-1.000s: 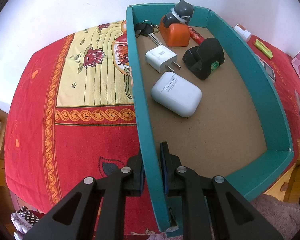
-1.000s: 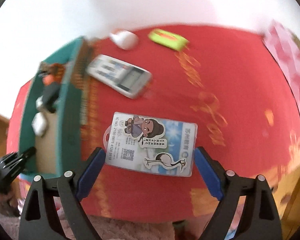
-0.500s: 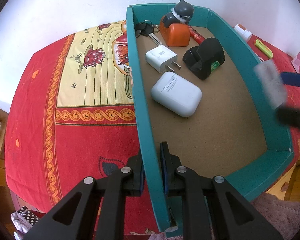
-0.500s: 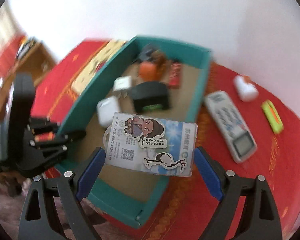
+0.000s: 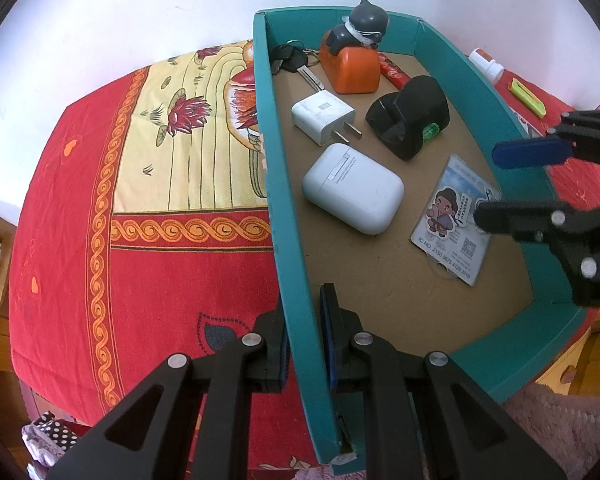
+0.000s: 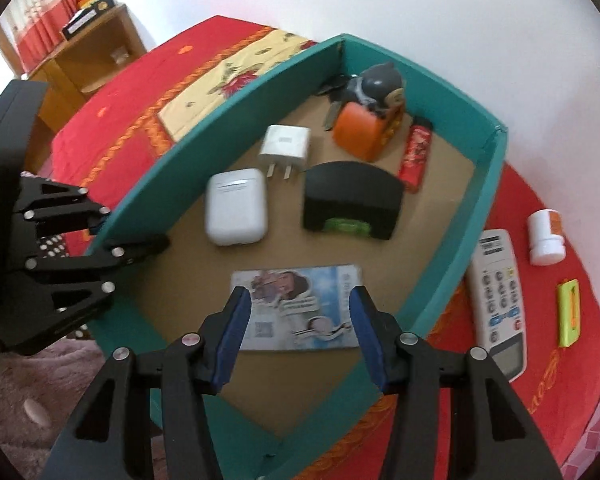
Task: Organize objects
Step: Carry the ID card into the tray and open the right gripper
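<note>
A teal box (image 5: 288,216) (image 6: 476,216) stands on the red cloth. My left gripper (image 5: 303,308) is shut on its left wall near the front corner. An ID card with a cartoon figure (image 5: 456,220) (image 6: 300,304) lies flat on the box's floor. My right gripper (image 6: 298,328) (image 5: 500,184) is open just above the card, apart from it. The box also holds a white earbud case (image 5: 352,188), a white charger plug (image 5: 324,118), a black holder (image 5: 410,118), an orange toy with a grey cat (image 5: 354,60), keys (image 5: 288,60) and a red tube (image 6: 414,154).
To the right of the box on the cloth lie a white remote (image 6: 498,304), a white bottle (image 6: 546,238) and a lime-green object (image 6: 568,312). A wooden shelf unit (image 6: 88,56) stands beyond the table's far left. A pink rug (image 6: 24,392) lies below the front edge.
My right gripper carried the card from the cloth over the box, let it go onto the box's floor, and its fingers now stand open above it. My left gripper has not moved.
</note>
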{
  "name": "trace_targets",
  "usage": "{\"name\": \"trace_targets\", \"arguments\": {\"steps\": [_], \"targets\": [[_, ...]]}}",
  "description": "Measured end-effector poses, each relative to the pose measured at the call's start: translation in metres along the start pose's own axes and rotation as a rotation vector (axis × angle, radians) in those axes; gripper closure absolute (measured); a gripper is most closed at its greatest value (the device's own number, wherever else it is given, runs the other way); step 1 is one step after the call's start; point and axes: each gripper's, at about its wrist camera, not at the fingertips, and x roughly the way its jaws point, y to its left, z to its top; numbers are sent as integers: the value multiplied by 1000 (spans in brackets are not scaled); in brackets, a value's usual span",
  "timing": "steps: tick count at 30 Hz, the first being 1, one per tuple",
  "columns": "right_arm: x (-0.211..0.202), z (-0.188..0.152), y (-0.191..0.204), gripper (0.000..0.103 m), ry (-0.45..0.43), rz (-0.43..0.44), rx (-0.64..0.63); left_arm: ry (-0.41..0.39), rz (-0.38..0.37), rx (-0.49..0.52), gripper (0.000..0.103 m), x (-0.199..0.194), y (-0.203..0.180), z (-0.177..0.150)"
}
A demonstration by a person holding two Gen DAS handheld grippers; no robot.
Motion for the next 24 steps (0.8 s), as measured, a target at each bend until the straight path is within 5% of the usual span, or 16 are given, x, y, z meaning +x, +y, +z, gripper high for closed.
{"name": "trace_targets", "arguments": {"steps": [12,24], "targets": [[28,-7,15,49,94,0,-82,2,-8,-12,91,1,1,1],[29,0,6,47,92,-76,-137,3,-14,-11,91,1,1,1]]}}
